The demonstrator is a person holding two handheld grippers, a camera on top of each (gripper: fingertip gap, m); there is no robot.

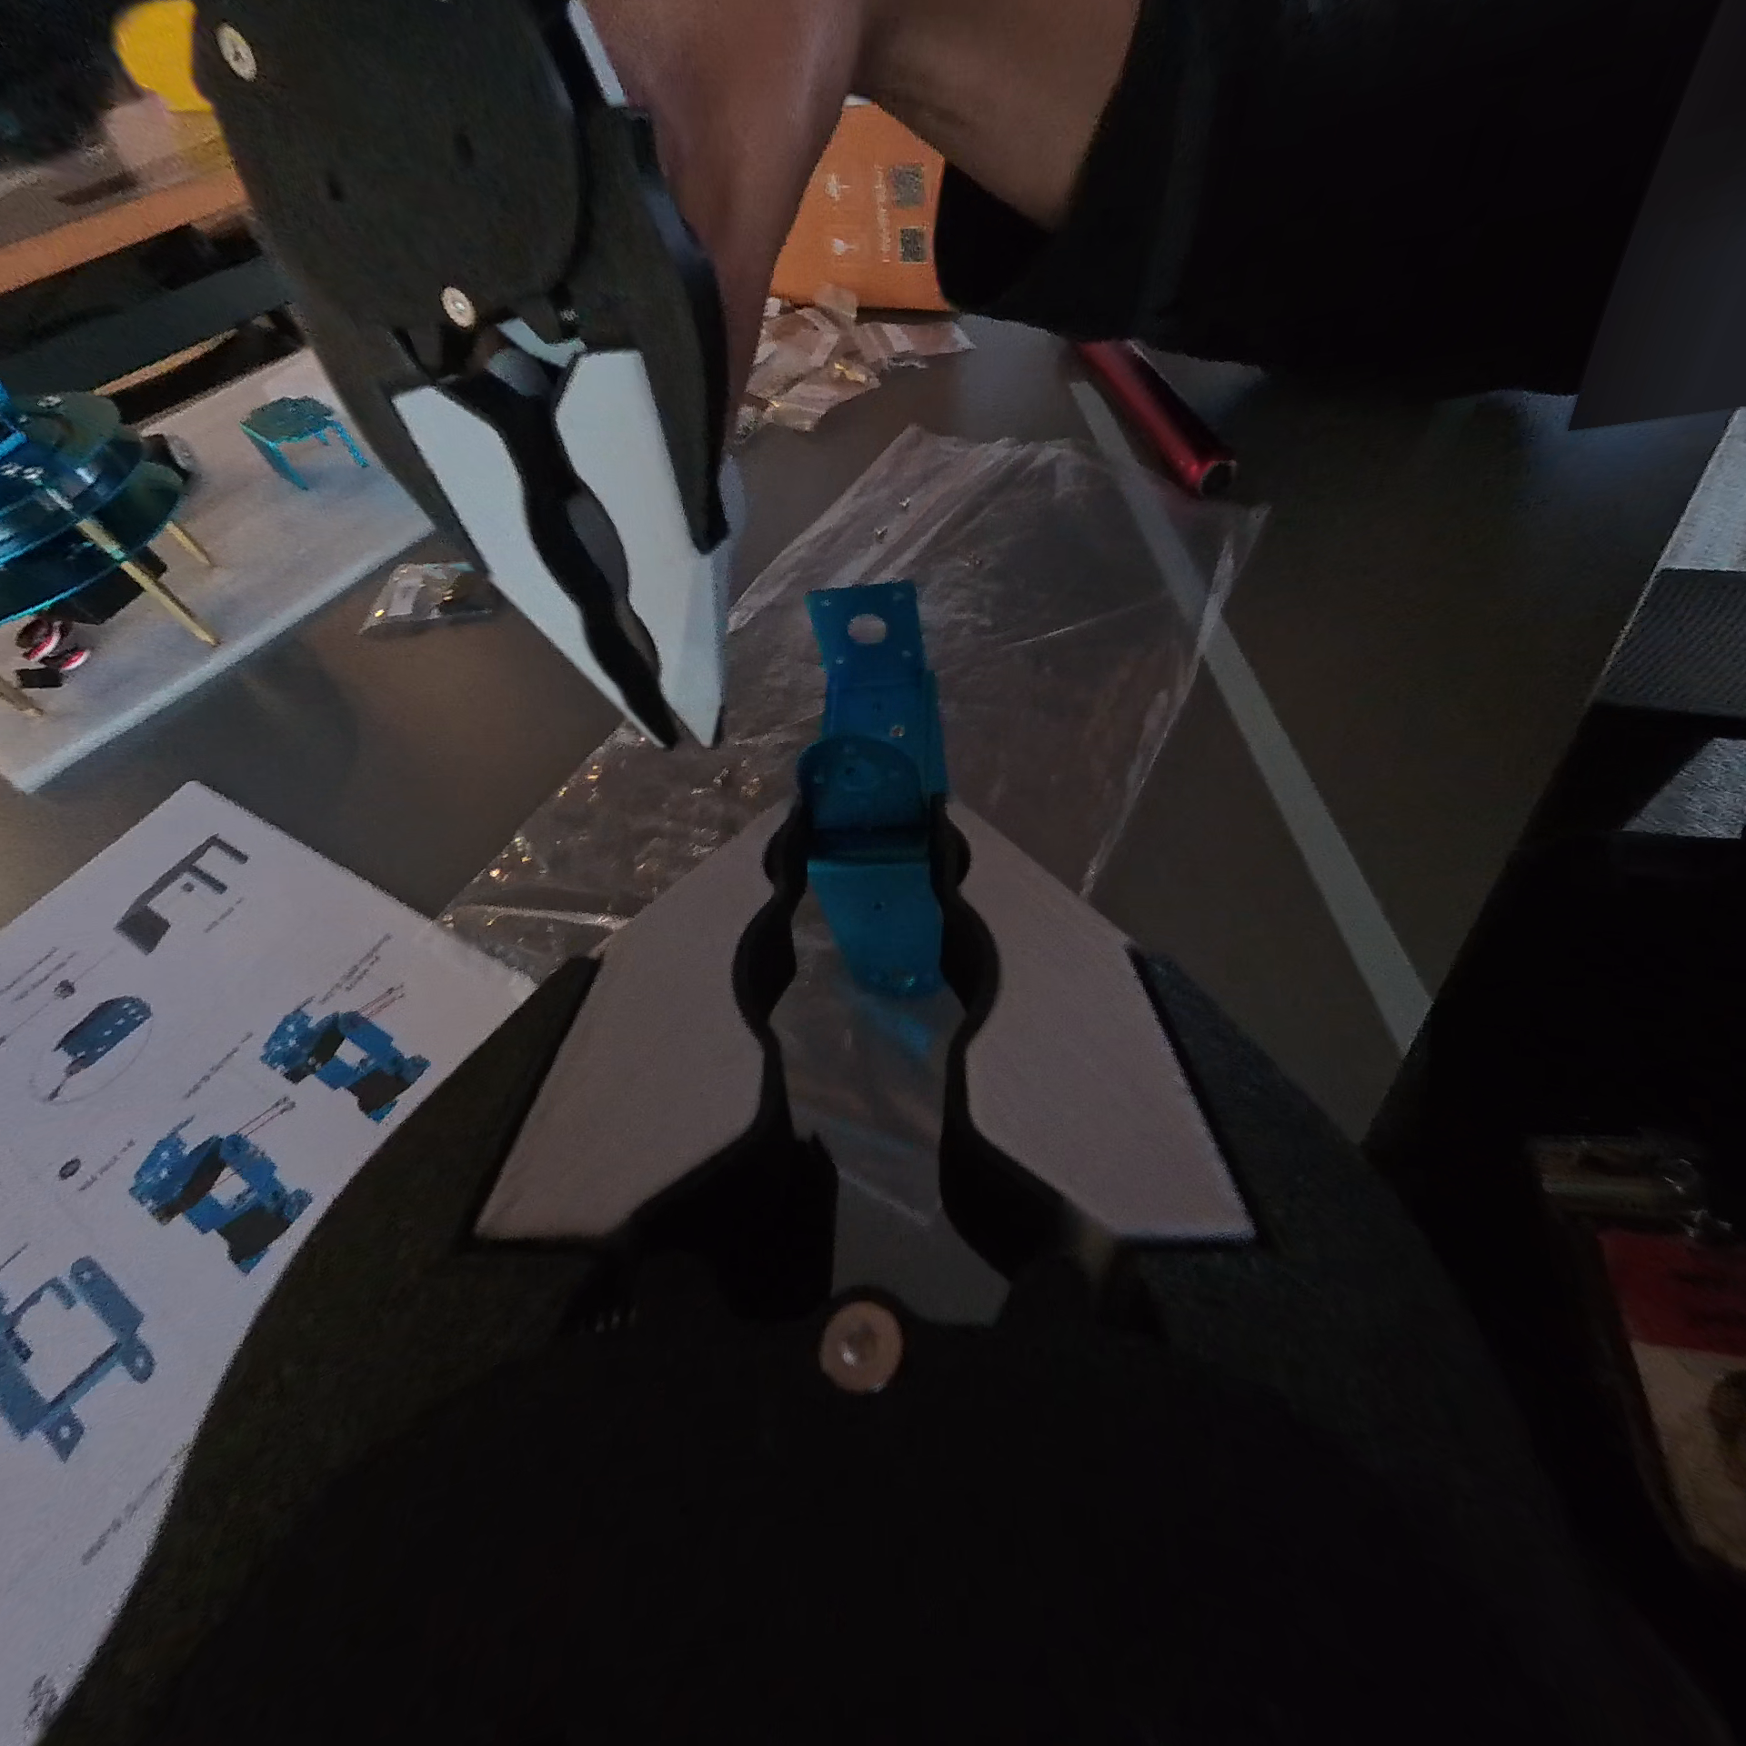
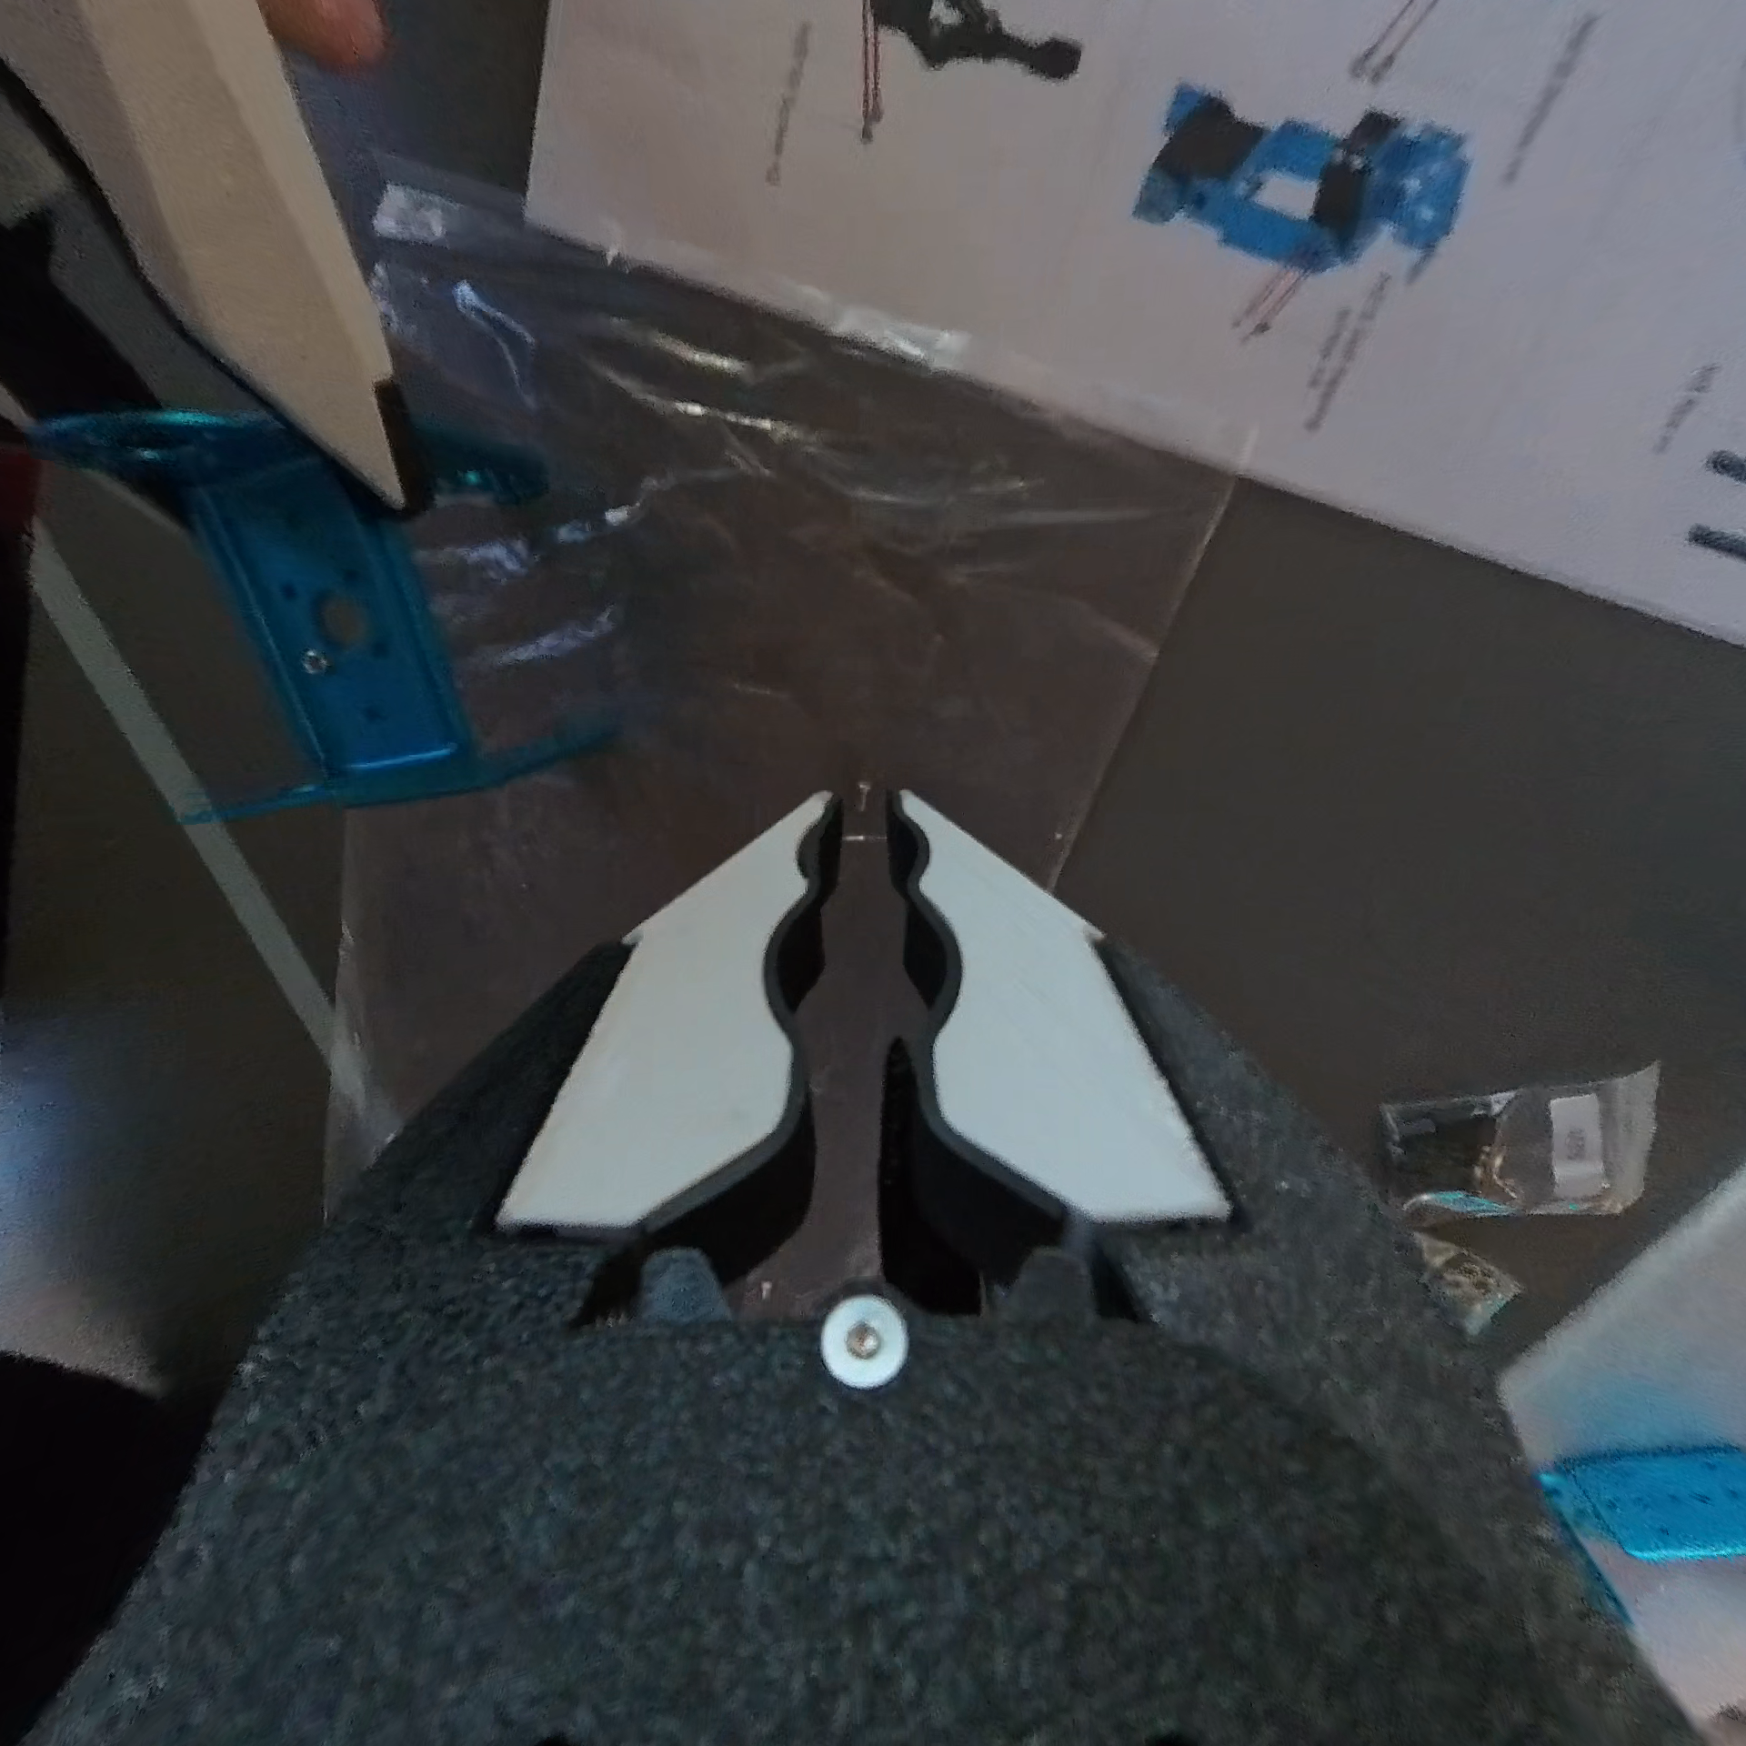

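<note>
So the left gripper [image 1: 874,831] has its fingers [image 1: 661,1039] clamped on a blue anodized metal bracket [image 1: 874,746], gripping it near the middle, with one end poking out past the fingertips and the other end sitting back between the fingers. The bracket looks like a bent, multi-piece servo-style part with a big round hole near the far end and rows of tiny holes along the flat faces. From the right wrist view the same bracket [image 2: 350,642] shows up at the left, hanging under a white fingertip, held above a clear plastic bag [image 2: 803,529] lying on the dark counter [image 2: 1417,803].

The right gripper [image 2: 864,803] holds nothing. Its fingers [image 2: 680,1058] are only a narrow gap apart at the tips, and a tiny screw [image 2: 862,798] sits on the plastic right between or just past the tips; can't tell if they touch it. In the left wrist view that gripper [image 1: 694,742] comes in from the upper left, tips pointing down at the plastic bag [image 1: 992,586] just left of the bracket.

Around it: a printed instruction sheet [image 1: 189,1086] with blue part drawings at lower left, small bags of hardware [image 1: 831,368] further back, an orange box [image 1: 869,217] behind them, and a blue layered assembly [image 1: 66,501] at the far left.
</note>
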